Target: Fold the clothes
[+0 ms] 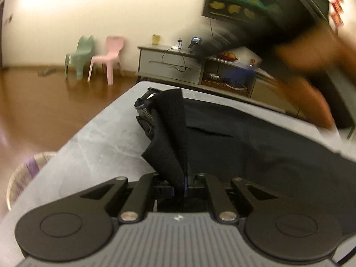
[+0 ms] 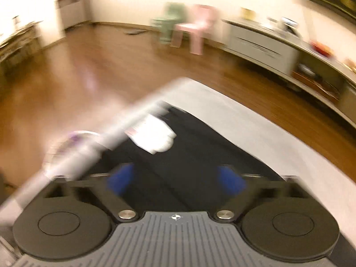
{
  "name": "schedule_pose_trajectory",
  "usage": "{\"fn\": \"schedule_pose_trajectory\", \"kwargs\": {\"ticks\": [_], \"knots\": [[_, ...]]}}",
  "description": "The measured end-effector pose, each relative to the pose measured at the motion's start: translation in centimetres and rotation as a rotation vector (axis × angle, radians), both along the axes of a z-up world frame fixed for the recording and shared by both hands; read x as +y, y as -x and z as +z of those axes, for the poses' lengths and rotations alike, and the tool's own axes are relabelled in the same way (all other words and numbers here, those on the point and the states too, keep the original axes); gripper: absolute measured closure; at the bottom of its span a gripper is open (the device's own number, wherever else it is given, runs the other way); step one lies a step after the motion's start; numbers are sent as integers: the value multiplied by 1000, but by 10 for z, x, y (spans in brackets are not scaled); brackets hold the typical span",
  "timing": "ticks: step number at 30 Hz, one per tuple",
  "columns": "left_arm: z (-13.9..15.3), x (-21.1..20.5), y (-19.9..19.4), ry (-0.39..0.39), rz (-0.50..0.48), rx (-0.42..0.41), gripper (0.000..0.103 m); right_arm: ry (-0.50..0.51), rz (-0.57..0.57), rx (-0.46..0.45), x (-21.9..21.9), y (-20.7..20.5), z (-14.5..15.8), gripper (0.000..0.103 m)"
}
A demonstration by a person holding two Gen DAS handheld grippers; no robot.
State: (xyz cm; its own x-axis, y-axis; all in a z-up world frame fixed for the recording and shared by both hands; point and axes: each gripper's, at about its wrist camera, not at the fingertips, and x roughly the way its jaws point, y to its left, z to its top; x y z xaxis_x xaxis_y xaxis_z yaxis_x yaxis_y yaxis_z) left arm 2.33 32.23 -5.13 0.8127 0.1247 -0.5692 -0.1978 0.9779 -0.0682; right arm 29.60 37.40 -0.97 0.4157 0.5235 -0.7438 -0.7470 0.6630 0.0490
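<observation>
Brown wooden flooring runs back to a pale wall where a green chair (image 1: 79, 55) and a pink chair (image 1: 109, 56) stand beside a low cabinet (image 1: 169, 65), and nearer the cameras a grey table (image 1: 95, 138) carries the black garment (image 1: 255, 146), spread flat over most of its top. In the left wrist view the left gripper (image 1: 181, 181) has its jaws drawn almost together on a strip of that black cloth, which rises from the pinch as a raised fold and drapes toward a small bunched dark piece (image 1: 145, 111) lying by the table's far edge. To carry this fold well, the pinched edge probably wants to be kept taut and laid over squarely, so the cloth lands without wrinkles or a skewed hem; lifting too high could drag the flat part across the table. The right gripper (image 2: 176, 179) stands wide apart, its blue pads (image 2: 231, 181) well clear on either side, with nothing pressed between them; it hangs above the dark cloth, and whether it brushes it I cannot tell through the blur. A white folded item (image 2: 155, 135) lies on the black cloth ahead of it.
</observation>
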Motion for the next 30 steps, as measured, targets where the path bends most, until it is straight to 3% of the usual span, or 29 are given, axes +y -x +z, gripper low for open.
{"fn": "schedule_pose_trajectory", "kwargs": {"ticks": [2, 5, 6, 7, 8, 9, 10, 14, 19, 22, 24, 27, 30], "knots": [[-1, -8, 1, -55, -13, 4, 97, 63, 90, 34, 47, -1, -7, 4], [-3, -14, 3, -82, -29, 11, 97, 257, 176, 65, 102, 3, -48, 5], [-3, -14, 5, -86, -35, 13, 97, 321, 191, 62, 111, 3, -63, 14], [-3, -15, 6, -90, -38, 14, 97, 377, 196, 57, 112, 3, -78, 46], [-2, -16, 8, -93, -39, 14, 97, 417, 196, 38, 111, 3, -90, 68], [-1, -18, 9, -93, -44, 9, 97, 435, 189, 2, 105, 3, -95, 83], [1, -20, 11, -93, -51, 3, 97, 430, 182, -24, 98, 1, -98, 89], [13, -45, 21, -117, -116, -38, 97, 226, 109, -54, 33, -9, -74, 92], [24, -112, 34, -156, -292, -81, 97, -23, -87, -23, -105, 7, -46, 92], [15, -154, 34, -156, -391, -48, 96, -113, -254, 42, -193, 8, -73, 92], [7, -172, 38, -143, -469, -15, 84, -136, -360, 97, -239, 5, -104, 92], [-2, -192, 45, -129, -586, 16, 82, -148, -458, 161, -283, 0, -149, 91], [6, -177, 55, -72, -664, -22, 76, -180, -468, 174, -305, 2, -162, 92]]}}
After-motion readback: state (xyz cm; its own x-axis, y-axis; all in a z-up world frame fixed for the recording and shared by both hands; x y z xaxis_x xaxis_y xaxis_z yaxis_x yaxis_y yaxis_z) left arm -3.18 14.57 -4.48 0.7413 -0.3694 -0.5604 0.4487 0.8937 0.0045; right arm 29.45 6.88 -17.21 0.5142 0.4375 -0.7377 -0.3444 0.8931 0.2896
